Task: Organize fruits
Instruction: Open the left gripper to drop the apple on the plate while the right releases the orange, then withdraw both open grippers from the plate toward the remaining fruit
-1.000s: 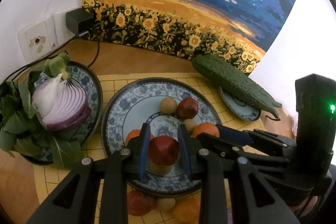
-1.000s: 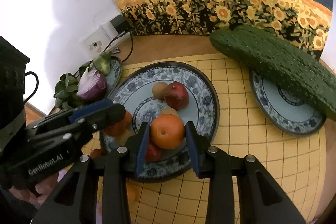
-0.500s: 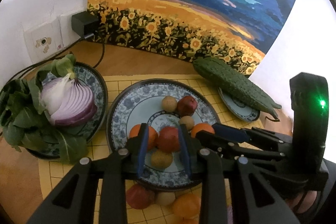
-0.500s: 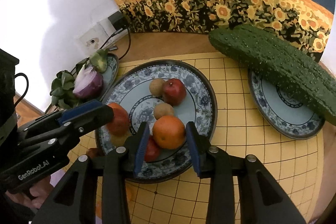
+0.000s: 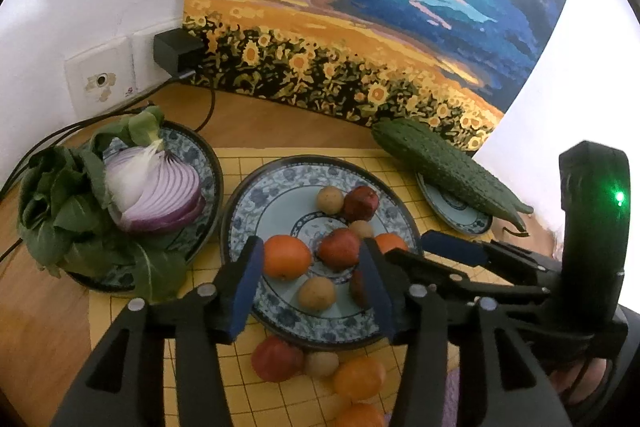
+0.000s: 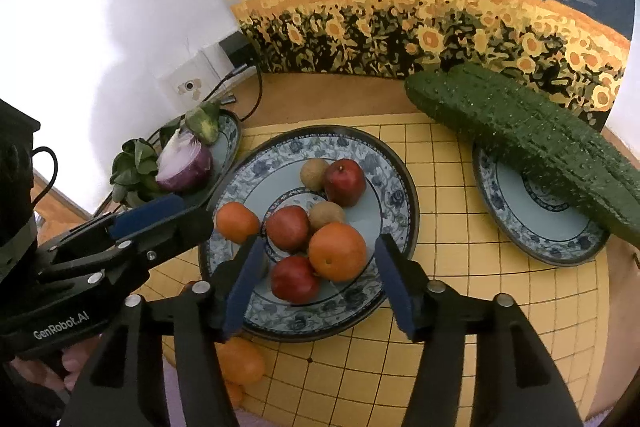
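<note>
1. The left gripper (image 5: 310, 281) and right gripper (image 6: 318, 277) have both just spread their jaws, pinching nothing, each over fruit lying free.
2. An orange (image 6: 337, 251) and red apples (image 6: 287, 228) sit grouped on the middle plate (image 6: 394, 187), seemingly sorted apart from vegetables.
3. More fruit (image 5: 277, 358) waits off-plate, probably next.

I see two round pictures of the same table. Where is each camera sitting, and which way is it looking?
Left wrist view: rides on the left tongs, looking down past their open blue pads at the big plate; the right tongs reach in beside them.
Right wrist view: rides on the right tongs, also open, above the same plate; the left tongs and a bit of hand show.
Shared: plate of fruit, onion, cucumber, sunflower painting.
</note>
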{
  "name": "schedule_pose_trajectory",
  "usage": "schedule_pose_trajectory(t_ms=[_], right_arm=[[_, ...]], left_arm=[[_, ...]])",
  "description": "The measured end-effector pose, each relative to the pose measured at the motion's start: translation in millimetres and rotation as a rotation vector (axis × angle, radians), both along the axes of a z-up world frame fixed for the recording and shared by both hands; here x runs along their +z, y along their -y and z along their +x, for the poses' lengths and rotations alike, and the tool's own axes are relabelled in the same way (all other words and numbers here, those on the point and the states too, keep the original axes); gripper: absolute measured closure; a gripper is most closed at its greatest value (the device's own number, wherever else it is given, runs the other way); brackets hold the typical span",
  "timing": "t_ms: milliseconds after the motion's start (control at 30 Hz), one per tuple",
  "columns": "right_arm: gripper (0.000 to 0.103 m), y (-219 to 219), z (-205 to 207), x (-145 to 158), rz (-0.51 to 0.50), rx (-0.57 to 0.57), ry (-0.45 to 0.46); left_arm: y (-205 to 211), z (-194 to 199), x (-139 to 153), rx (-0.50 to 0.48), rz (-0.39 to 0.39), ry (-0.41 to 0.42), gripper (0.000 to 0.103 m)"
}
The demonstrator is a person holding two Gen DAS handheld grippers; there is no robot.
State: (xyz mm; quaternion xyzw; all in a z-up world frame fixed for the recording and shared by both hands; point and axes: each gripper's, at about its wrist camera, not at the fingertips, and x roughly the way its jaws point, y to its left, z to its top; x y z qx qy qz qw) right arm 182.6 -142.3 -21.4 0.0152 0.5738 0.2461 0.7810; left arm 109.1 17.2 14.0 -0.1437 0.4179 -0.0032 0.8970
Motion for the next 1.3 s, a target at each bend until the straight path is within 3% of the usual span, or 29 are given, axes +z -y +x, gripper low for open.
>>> schedule_pose_trajectory(t_ms=[467,1300], right_arm=[[0.037,4,-6,8,0.013,-0.013,0.011],[0.035,6,-30,19,0.009,-0.008,0.015]], left_arm=[[2,-10,4,0.007,-0.002,0.006,0.031],[8,-34,6,-0.009,0.007,-0.001,0.027]])
